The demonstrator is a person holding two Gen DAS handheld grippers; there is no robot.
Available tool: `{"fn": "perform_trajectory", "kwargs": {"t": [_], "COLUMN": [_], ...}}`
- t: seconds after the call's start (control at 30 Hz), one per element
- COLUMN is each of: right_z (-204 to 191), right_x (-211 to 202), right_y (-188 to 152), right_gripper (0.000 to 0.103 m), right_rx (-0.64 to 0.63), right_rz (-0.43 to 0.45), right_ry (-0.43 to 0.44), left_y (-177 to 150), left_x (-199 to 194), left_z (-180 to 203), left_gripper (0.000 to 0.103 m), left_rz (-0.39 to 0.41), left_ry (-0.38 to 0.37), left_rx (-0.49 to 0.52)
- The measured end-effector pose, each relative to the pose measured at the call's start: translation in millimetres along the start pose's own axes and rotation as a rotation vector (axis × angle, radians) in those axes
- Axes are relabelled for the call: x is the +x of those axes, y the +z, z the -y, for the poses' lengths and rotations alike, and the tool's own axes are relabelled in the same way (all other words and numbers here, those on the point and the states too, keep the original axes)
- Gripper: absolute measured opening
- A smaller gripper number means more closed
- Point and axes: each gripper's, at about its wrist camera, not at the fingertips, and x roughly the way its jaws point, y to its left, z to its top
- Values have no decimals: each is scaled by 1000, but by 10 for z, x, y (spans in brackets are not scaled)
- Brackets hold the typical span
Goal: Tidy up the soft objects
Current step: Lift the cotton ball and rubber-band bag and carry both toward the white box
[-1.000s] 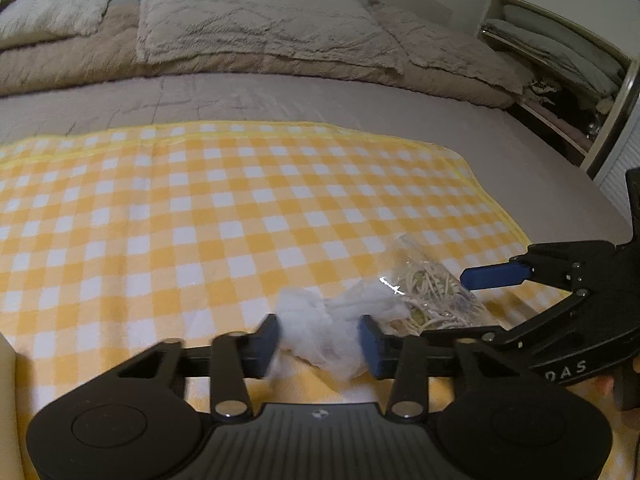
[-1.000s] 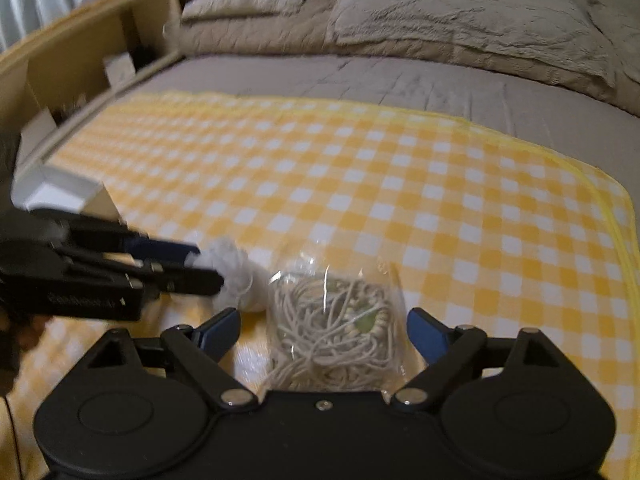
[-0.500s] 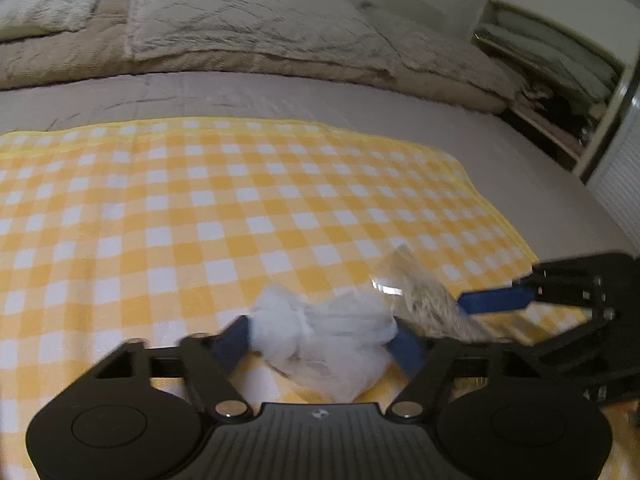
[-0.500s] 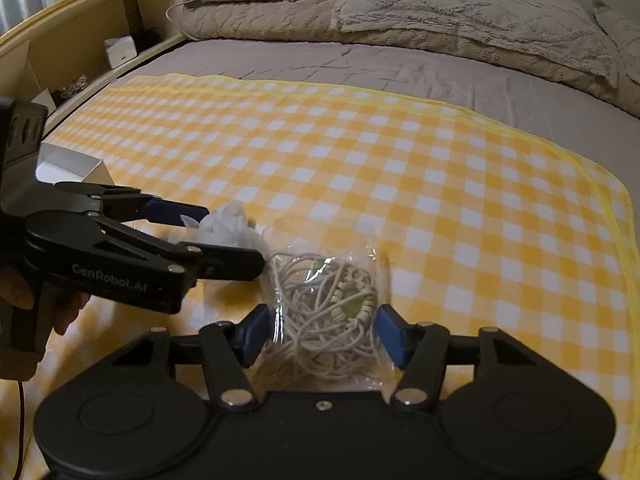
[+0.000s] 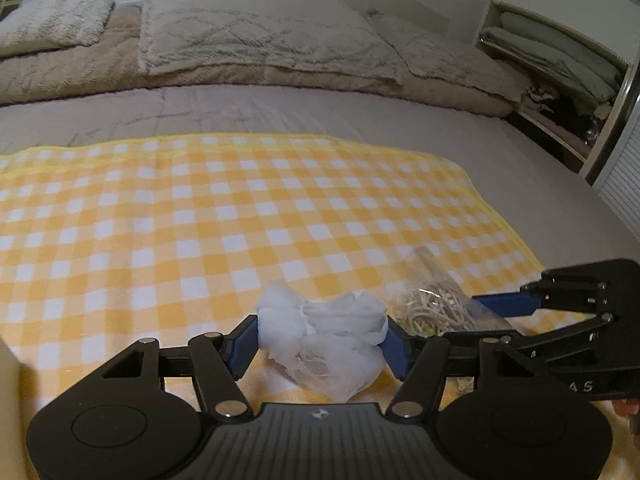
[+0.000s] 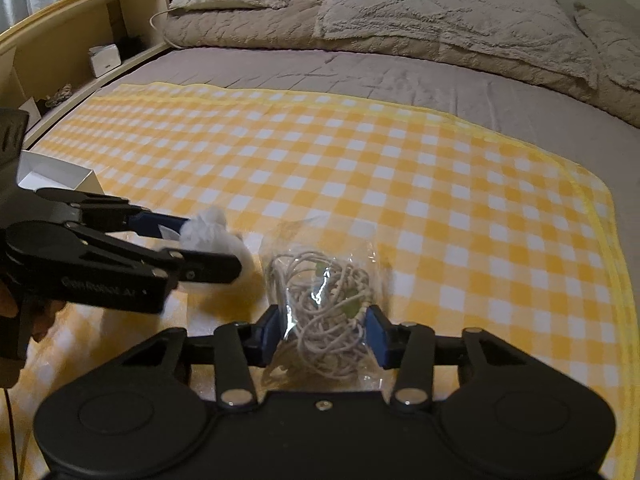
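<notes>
bed (image 5: 360, 128) | on it: checked cloth (image 5: 200, 216), pillows (image 5: 256, 44)

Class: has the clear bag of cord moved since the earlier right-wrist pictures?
Yes. The bag of cord has lifted off the checked blanket, gripped by the right hand-held gripper.

A yellow-and-white checked blanket (image 5: 240, 216) lies spread flat over a grey bedsheet (image 5: 360, 120). At the head of the bed, textured beige pillows (image 5: 256, 40) rest on a tan quilted cover (image 6: 256, 36). Along one side runs a wooden shelf unit (image 6: 72, 48) holding a small white box (image 6: 105, 60). An open white cardboard box (image 6: 56, 174) sits at the blanket's edge. On the other side, folded grey bedding (image 5: 560, 60) fills an open cupboard.
</notes>
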Motion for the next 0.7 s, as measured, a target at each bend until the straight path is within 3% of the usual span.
{"fn": "perform_trajectory", "kwargs": {"t": [0.33, 0.7], "right_z": [-107, -518], "right_x": [-400, -930], "right_y": [82, 254], "right_gripper": [45, 45], "right_rx": [47, 69], "right_rz": [74, 182], "right_ry": [-53, -51], "left_y": [119, 154], "left_x": [-611, -1465], "left_z": [28, -79], "left_gripper": [64, 64], "left_rz": [86, 187], "left_ry": [22, 79], "left_rx": [-29, -25]}}
